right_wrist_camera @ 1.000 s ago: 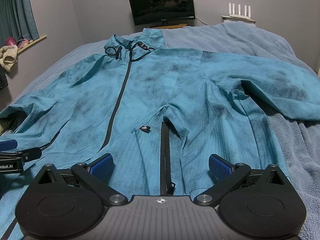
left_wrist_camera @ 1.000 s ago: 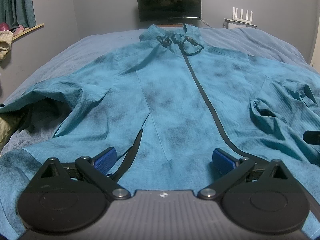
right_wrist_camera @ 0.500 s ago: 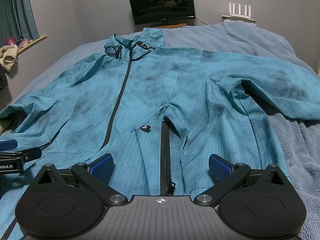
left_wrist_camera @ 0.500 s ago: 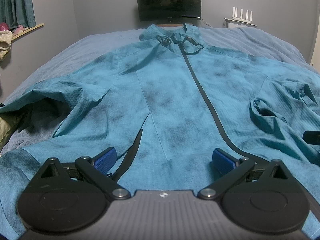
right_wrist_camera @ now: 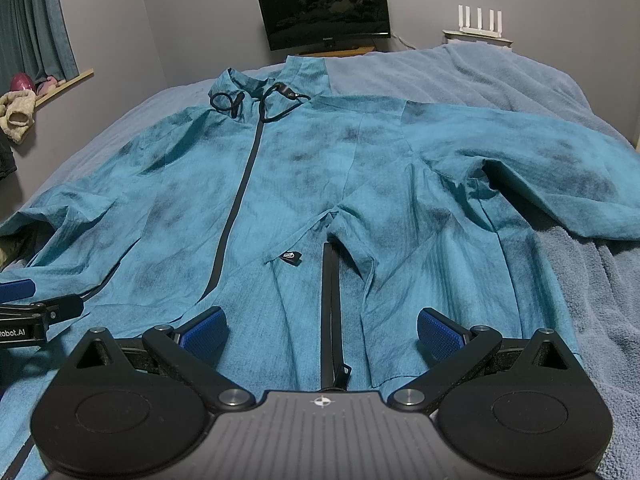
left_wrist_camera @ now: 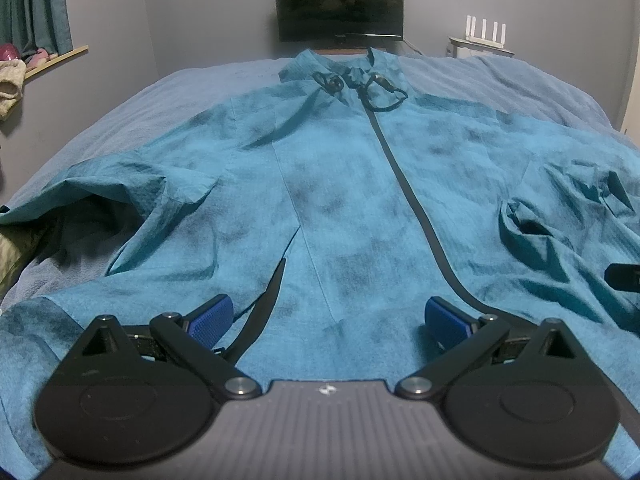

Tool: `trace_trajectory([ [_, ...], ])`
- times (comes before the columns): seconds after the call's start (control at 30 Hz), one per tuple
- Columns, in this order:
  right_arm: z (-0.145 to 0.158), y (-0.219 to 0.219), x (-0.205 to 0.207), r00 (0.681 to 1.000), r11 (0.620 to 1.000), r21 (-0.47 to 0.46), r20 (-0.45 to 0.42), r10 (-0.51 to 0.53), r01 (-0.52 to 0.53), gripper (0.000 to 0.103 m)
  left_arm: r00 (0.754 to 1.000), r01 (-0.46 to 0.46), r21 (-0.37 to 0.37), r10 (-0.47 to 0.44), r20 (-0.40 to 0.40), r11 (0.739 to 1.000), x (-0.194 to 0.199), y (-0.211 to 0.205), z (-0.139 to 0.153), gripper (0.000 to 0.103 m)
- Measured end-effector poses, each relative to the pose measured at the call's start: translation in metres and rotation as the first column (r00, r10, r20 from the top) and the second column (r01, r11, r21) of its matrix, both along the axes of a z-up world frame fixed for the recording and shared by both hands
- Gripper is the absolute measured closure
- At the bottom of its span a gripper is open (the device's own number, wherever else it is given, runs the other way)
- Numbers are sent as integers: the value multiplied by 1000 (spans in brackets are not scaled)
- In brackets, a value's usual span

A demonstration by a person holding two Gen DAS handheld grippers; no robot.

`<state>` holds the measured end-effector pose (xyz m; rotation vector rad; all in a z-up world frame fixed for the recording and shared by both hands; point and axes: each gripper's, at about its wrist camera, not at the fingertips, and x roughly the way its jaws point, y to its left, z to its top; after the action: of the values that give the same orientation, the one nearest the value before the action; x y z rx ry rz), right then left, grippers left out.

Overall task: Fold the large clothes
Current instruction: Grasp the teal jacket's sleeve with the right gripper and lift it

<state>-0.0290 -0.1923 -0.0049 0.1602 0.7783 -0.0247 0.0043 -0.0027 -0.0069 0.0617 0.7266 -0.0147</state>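
Nothing's moved since a second ago: both grippers, left gripper (left_wrist_camera: 326, 316) and right gripper (right_wrist_camera: 322, 330), sit spread wide, empty, at the hem of the teal jacket (left_wrist_camera: 344, 184). It's zipped, flat on the bed (right_wrist_camera: 500, 72), monitor (right_wrist_camera: 324, 8) beyond.

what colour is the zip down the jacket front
Black, against the mottled teal jacket; the zip shows best in the right wrist view.

Your left gripper (left_wrist_camera: 326, 318) and right gripper (right_wrist_camera: 322, 330) match: each has two blue ribbed pads (left_wrist_camera: 211, 316) on black linkage arms with silver pivot screws. Behind them sit two round black discs and a ridged grey body with a small crosshair mark. White lettering ending "Robot.AI" shows on the left one's side.
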Motion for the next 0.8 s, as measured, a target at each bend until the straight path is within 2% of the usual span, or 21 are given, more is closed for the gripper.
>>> trace_trajectory([
  [0.13, 6, 1, -4, 999, 1000, 2, 44, 0, 0, 0, 999, -18, -34, 19, 31, 999, -2, 2, 14, 0],
  [0.2, 8, 2, -5, 999, 1000, 3, 53, 1, -1, 0, 996, -15, -58, 20, 88, 998, -5, 2, 33, 0],
  [0.23, 20, 4, -12, 993, 1000, 9, 120, 15, -16, 0, 993, -5, -69, 13, 118, 998, -4, 1, 43, 0],
  [0.3, 23, 5, -13, 990, 1000, 10, 138, 19, -20, 0, 988, 20, -71, -9, 155, 997, -3, -5, 60, 0],
  [0.33, 38, 6, -20, 975, 999, 10, 218, 37, -40, 0, 987, 35, -70, -24, 160, 997, 0, -9, 71, 0],
  [0.4, 45, 7, -22, 967, 999, 8, 252, 43, -47, 0, 984, 71, -74, -58, 166, 995, 10, -14, 87, 0],
  [0.43, 59, 3, -24, 948, 999, -6, 315, 40, -40, 0, 982, 87, -76, -73, 172, 993, 16, -17, 92, 0],
  [0.47, 64, 1, -23, 942, 1000, -16, 333, 31, -27, 0, 981, 95, -69, -82, 179, 993, 21, -19, 96, 0],
  [0.5, 65, 0, -23, 940, 1000, -17, 339, 30, -26, 0, 978, 101, -51, -89, 191, 994, 26, -22, 99, 0],
  [0.53, 73, -6, -22, 932, 999, -43, 363, -3, 20, 0, 975, 105, -24, -98, 202, 994, 30, -25, 100, 0],
  [0.6, 78, -15, -23, 919, 994, -73, 391, -42, 76, 0, 976, 112, 42, -118, 183, 993, 40, -29, 99, 0],
  [0.63, 81, -26, -26, 897, 983, -112, 434, -83, 145, 0, 977, 118, 70, -128, 170, 991, 44, -29, 95, 0],
  [0.67, 81, -31, -28, 888, 979, -120, 449, -96, 167, 0, 978, 123, 86, -136, 160, 989, 47, -27, 90, 0],
  [0.73, 76, -49, -36, 869, 961, -136, 471, -151, 241, 0, 982, 115, 100, -129, 139, 988, 54, -19, 76, 0],
  [0.8, 70, -57, -39, 873, 953, -139, 454, -180, 269, 0, 989, 92, 74, -100, 111, 993, 59, -7, 59, 0],
])
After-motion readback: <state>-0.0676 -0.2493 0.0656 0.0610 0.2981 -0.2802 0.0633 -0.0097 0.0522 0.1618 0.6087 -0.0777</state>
